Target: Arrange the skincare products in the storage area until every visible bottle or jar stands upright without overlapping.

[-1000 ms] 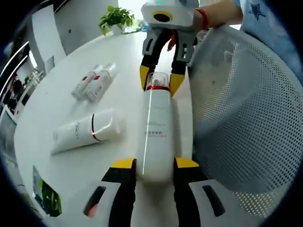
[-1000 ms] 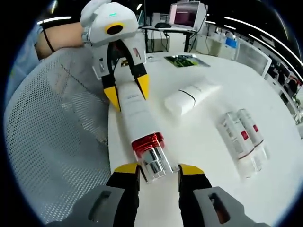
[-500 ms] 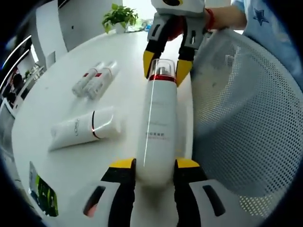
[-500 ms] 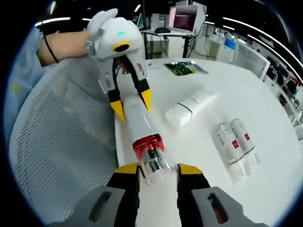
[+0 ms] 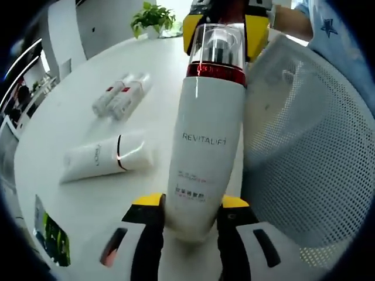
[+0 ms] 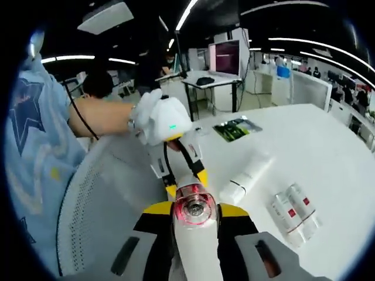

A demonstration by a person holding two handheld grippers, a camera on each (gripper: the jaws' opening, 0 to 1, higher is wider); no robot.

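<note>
Nearly upright: a tall bottle being stood on end by two grippers

Closest in the left gripper view, the left gripper (image 5: 191,206) is pinching the base of a tall white pump bottle (image 5: 206,140), while the right gripper (image 6: 191,211) is clamping its clear cap. Judging by the tilt, the standing-up step is under way; next the base needs setting flat on the white table (image 5: 70,117) before either grip loosens. Beside it, a white mesh basket (image 5: 299,146) is sitting at the table edge, its contents unclear. Farther off, a white tube (image 5: 108,161) and two small bottles (image 5: 120,96) are lying flat, awaiting righting.
</note>
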